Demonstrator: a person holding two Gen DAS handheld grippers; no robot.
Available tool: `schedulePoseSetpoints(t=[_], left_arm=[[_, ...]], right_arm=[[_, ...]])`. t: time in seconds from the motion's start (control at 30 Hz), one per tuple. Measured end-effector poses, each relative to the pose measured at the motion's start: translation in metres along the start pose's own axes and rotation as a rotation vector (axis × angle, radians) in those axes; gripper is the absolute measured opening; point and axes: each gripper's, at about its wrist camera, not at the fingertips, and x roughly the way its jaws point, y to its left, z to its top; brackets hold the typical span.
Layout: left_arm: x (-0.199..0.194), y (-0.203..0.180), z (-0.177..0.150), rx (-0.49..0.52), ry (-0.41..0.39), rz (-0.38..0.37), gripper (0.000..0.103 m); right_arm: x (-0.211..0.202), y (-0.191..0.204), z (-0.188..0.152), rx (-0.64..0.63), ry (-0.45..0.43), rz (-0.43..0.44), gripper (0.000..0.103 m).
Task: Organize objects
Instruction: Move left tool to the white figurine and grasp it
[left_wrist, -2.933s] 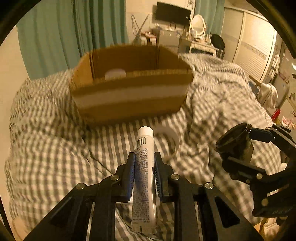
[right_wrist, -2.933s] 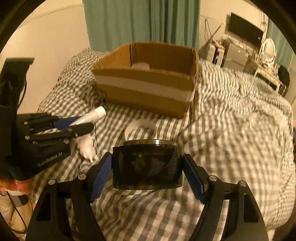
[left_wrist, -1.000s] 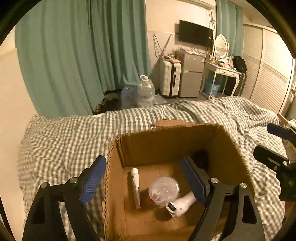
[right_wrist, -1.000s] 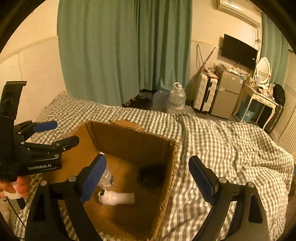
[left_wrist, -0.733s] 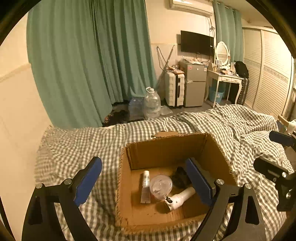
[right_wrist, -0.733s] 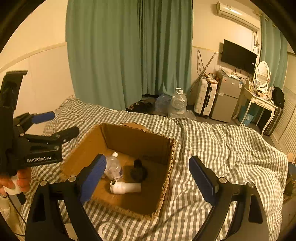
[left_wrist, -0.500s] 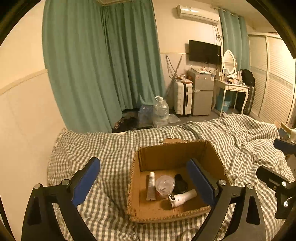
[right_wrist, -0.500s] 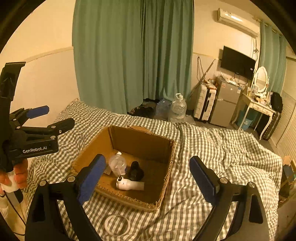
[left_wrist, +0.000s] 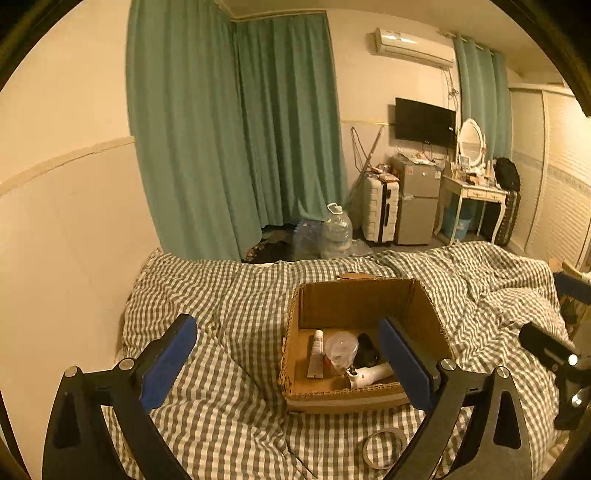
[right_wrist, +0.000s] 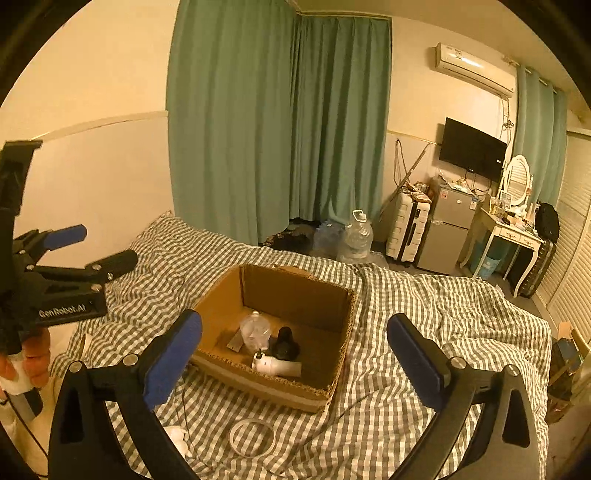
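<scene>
On the checked bed (right_wrist: 424, 325), the cardboard box (right_wrist: 295, 295) lies below both wide-open, empty hand-held grippers (left_wrist: 288, 365) (right_wrist: 293, 354).

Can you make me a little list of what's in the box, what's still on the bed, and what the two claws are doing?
box: brown cardboard box on the grey checked blanket
in box: white squeeze tube, clear plastic bottle, black round jar, white handheld device
still on bed: white tape ring, in front of the box
left claw: open, empty
right claw: open, empty

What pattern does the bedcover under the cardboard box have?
A grey-and-white check on the bedcover, clearest in the right wrist view around the cardboard box.
</scene>
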Motion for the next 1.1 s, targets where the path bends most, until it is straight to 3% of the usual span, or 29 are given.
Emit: schedulePoseSetpoints(t=[0.4, 0.6, 0.83, 0.93, 1.1], left_arm=[[-0.022, 0.019, -0.027, -0.07, -0.015, 0.034, 0.103], [-0.017, 0.023, -0.056, -0.101, 0.02, 0.008, 0.103], [0.031, 0.015, -0.134, -0.084, 0.167, 0.075, 0.103], [0.06, 0.009, -0.177, -0.063, 0.276, 0.091, 0.103], [0.088, -0.011, -0.229, -0.034, 0.374, 0.068, 0.103]], right_arm=[[-0.001, 0.007, -0.026, 0.003, 0.034, 0.033, 0.101], [0.006, 0.012, -0.049, -0.006, 0.058, 0.061, 0.101], [0.029, 0.024, -0.107, -0.053, 0.109, 0.058, 0.101], [0.045, 0.026, -0.135, -0.042, 0.151, 0.069, 0.101], [0.076, 0.03, -0.167, -0.038, 0.198, 0.07, 0.101]])
